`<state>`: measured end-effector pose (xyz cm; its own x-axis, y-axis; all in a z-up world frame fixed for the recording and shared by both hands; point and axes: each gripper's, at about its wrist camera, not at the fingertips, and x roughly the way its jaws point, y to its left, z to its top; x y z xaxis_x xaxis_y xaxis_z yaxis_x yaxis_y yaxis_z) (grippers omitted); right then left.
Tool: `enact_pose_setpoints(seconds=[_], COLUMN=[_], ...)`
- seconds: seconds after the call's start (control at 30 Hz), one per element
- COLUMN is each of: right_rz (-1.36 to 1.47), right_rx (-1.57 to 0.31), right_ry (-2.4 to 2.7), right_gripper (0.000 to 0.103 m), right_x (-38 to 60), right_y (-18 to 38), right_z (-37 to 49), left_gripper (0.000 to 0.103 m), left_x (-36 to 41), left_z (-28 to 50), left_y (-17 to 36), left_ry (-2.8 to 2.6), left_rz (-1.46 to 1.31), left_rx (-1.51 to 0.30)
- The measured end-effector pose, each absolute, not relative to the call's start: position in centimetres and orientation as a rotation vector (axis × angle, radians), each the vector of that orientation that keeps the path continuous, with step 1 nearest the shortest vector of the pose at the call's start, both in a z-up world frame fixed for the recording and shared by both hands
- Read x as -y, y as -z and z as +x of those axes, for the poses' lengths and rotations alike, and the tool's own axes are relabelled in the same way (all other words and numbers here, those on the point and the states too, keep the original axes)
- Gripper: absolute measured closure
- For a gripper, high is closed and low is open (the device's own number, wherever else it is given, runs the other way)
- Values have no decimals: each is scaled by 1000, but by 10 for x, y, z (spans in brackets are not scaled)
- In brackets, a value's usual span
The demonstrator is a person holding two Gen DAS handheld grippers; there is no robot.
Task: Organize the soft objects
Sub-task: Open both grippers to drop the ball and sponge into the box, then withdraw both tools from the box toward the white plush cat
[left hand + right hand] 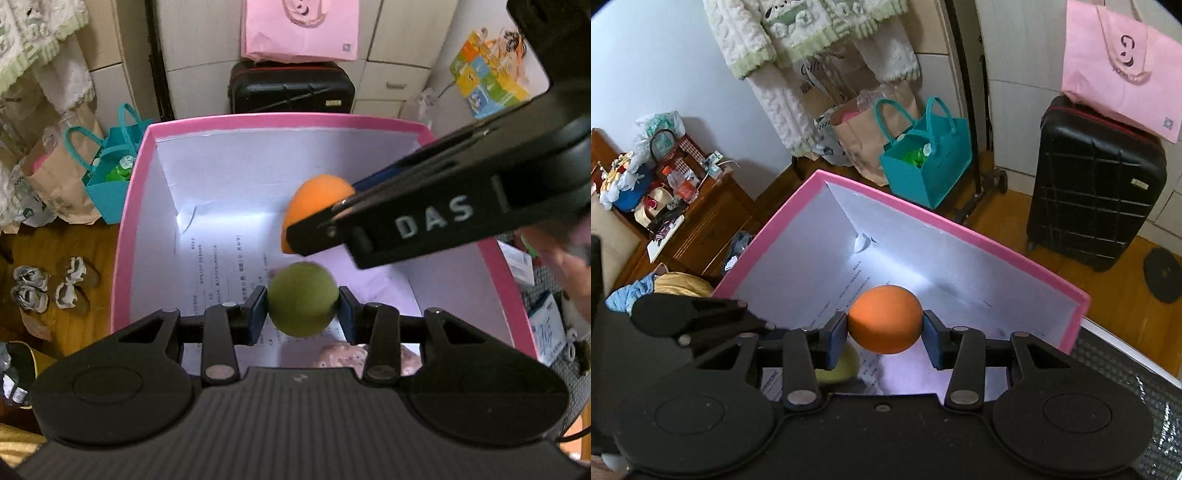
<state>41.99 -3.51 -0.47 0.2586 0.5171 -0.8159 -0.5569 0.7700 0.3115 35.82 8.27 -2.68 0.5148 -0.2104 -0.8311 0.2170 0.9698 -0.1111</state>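
- The pink box [125, 236], lined in white with a printed sheet [221, 273] on its floor, fills the middle of both views; it is the likely destination for the soft things, and both tools hang over its open top.
- The right gripper [884, 328] reaches in from the right side of the left wrist view, its pads clenched on either side of the orange ball [884, 319], which is held above the box floor near the far right wall.
- The left gripper [302, 306] is clamped on the green ball [303, 299], pads pressing both flanks, over the nearer part of the box.
- A pinkish speckled soft thing [341, 356] lies on the box floor just below the left tool; most of it is hidden behind the fingers, so what it is cannot be told.
- Progress, as a judgement: one item looks already put away, and two balls are carried over the box but not yet let go. What is left is to lower each, open the pads, and draw back without the two tools bumping, since they sit close together.
- Whether more soft things wait outside the box the views do not show.
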Motion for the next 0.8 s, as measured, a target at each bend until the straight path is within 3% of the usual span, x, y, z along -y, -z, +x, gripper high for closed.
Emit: enact_pose_setpoints(seconds=[0.17,0.3,0.37,0.8], right_rz=[-35,-26,-22,-106], right_rx=[-1090,-1081,-1057,-868], right_ry=[-697,-679,-675,-738], right_gripper=[50,45,42,42], right_x=[30,32,37,72], right_y=[9,9,3,-51], right_z=[431,430,426,332], left_gripper=[64,52,51,47], left_x=[-89,-88,-87,-101], left_z=[366,359,350,256], left_y=[26,23,21,-15], left_ry=[215,234,245,323], left_rz=[-2,-12,-5,45], left_rx=[-985,-967,-947,-843])
